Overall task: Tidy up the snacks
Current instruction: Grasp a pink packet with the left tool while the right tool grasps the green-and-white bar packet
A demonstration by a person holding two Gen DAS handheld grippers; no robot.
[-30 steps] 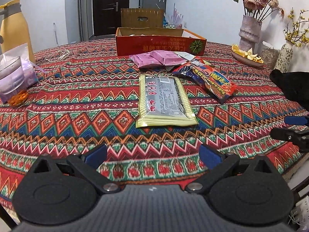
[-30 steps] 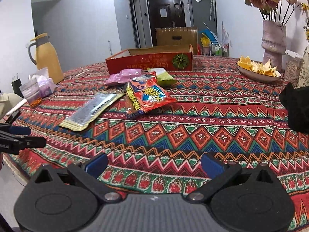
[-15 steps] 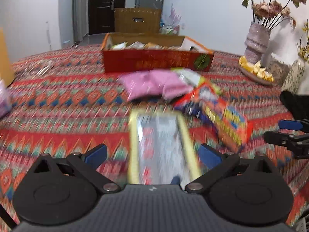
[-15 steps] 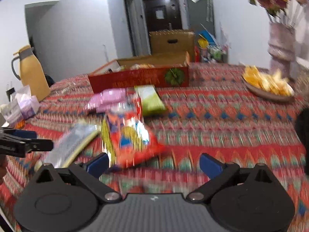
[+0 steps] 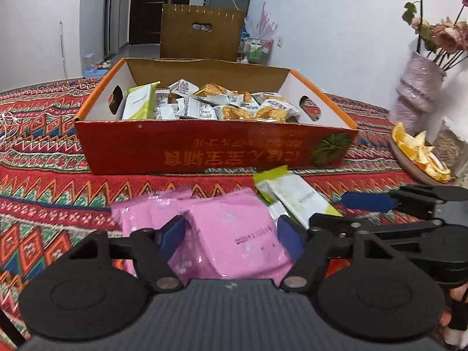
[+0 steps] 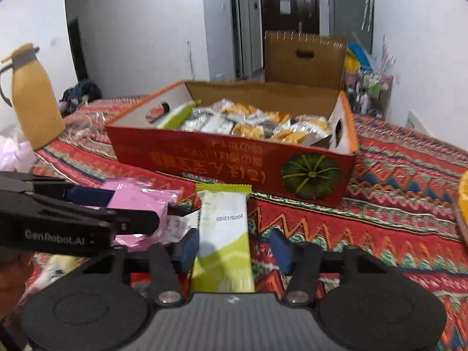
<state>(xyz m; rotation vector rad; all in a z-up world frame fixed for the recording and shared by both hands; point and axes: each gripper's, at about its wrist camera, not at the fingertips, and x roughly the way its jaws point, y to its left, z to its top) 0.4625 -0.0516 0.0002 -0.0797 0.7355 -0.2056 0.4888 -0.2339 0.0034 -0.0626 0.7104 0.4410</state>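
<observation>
Patterned tablecloth (image 5: 44,152), red box (image 5: 204,152) now nearer; left gripper (image 5: 231,234) closing around pink packet (image 5: 234,234), right gripper (image 6: 234,248) around green packet (image 6: 223,234)

The left gripper (image 5: 231,234) sits low in the centre of the left wrist view, and its jaws are closing around a pink packet (image 5: 234,234) that lies between the blue pads; the pads seem close to its sides, but contact is not clear. The right gripper (image 6: 231,247) is low in the centre of its own view, jaws closing, with a green-white packet (image 6: 223,242) between them. It also enters the left wrist view from the right edge.
</observation>
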